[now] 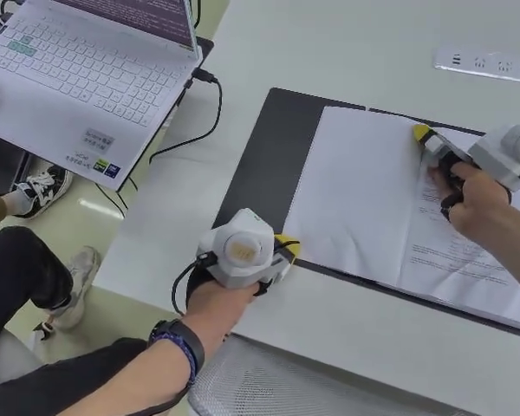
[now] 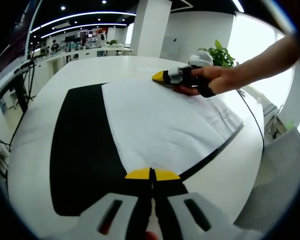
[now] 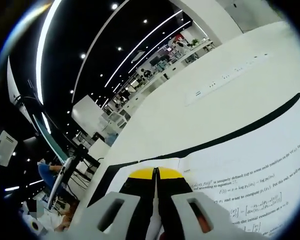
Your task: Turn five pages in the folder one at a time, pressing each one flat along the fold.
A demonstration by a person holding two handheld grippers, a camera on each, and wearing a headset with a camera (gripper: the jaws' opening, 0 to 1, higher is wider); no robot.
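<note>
1. Looking down from the head view, you have the black folder lying open on the white table, to the right of the laptop.
2. A blank page lies over the folder's left half and leaves a band of black cover bare on its left. A printed page lies on the right half, and the two sheets meet along the fold.
3. Your left gripper sits at the folder's near edge, by the blank page's near-left corner.
4. In the left gripper view its jaws are closed. The yellow tips are pressed together over the black cover, just at the page's near edge, and nothing shows between them.
5. Your right gripper is at the far end of the fold, with its tip down on the paper and your hand behind it over the printed page.
6. In the right gripper view those jaws are also together, yellow tips touching at the far edge of the paper where blank sheet meets printed one. No sheet can be seen caught between them.
7. A power strip lies far right on the table, well apart from the folder.
8. A black cable runs from the laptop's right side across the table's left edge.
</note>
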